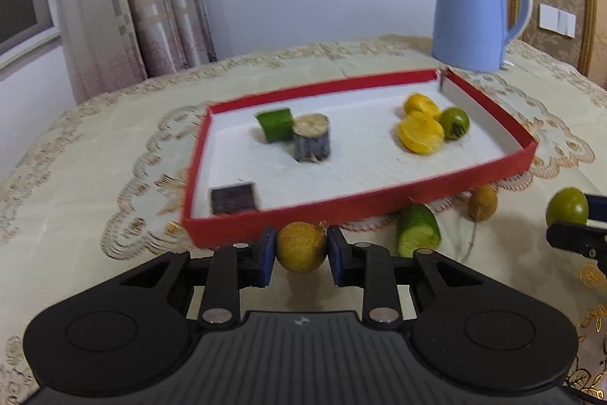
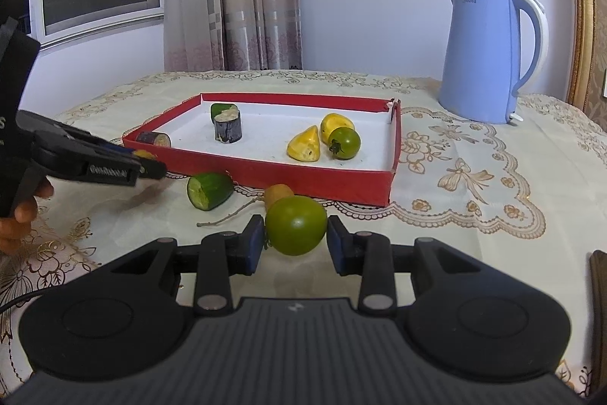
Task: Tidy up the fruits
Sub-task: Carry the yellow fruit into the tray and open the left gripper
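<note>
Fruit status: left tongs (image 1: pixel 300 248) pinched a brown longan (image 1: pixel 301 247) at the red tray's (image 1: pixel 341 205) 6 o'clock edge; right tongs (image 2: pixel 295 231) pinched a green tomato (image 2: pixel 296 225) above the worktop (image 2: pixel 474 253).

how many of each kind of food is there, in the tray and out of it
green tomatoes: 2
cucumber pieces: 2
eggplant pieces: 2
yellow fruits: 2
brown fruits: 2
total: 10
</note>
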Tool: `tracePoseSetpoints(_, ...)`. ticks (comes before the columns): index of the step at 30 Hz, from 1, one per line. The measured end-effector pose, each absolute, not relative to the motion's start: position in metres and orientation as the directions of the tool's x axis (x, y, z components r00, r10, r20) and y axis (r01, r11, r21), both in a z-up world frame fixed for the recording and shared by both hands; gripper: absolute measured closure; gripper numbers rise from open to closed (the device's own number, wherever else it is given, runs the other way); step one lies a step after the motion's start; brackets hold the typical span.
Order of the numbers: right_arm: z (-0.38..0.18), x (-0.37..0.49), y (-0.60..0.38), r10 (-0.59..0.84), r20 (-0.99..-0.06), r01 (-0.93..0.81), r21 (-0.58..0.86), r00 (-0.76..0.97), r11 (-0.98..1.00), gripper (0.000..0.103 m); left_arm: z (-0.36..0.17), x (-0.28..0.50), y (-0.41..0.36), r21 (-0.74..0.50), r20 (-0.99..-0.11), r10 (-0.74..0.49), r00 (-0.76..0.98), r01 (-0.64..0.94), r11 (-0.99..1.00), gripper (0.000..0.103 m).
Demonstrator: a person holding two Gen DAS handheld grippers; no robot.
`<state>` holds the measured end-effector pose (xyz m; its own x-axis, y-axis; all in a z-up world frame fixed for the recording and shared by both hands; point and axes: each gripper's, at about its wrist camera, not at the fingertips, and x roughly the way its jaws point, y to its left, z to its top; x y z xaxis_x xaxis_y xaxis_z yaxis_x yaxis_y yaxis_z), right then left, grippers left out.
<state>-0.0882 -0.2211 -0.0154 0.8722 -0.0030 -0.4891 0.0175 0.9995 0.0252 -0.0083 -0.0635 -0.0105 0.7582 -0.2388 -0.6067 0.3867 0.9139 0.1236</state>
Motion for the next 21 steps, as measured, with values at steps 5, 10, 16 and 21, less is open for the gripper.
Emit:
tracePoseSetpoints(5,-0.014,-0.088,-0.220,0.000,-0.485,0.014,0.025,0.874,1.000,0.070,0.002,-0.002,-0.057,0.139,-0.578,-0.210,0.789,0.349,0.927,0.075)
tracePoseSetpoints(10,-0.013,-0.088,-0.220,0.000,-0.482,0.013,0.023,0.876,1.000,0.070,0.007,0.008,-0.059,0.169,-0.559,-0.177,0.810,0.321,0.932,0.075)
tracePoseSetpoints(16,-0.010,-0.088,-0.220,0.000,-0.477,0.013,0.023,0.879,1.000,0.070,0.009,0.028,-0.068,0.201,-0.538,-0.141,0.831,0.289,0.936,0.075)
tracePoseSetpoints(21,-0.009,-0.088,-0.221,0.001,-0.476,0.012,0.024,0.879,1.000,0.070,0.007,0.051,-0.077,0.243,-0.532,-0.089,0.842,0.252,0.937,0.075)
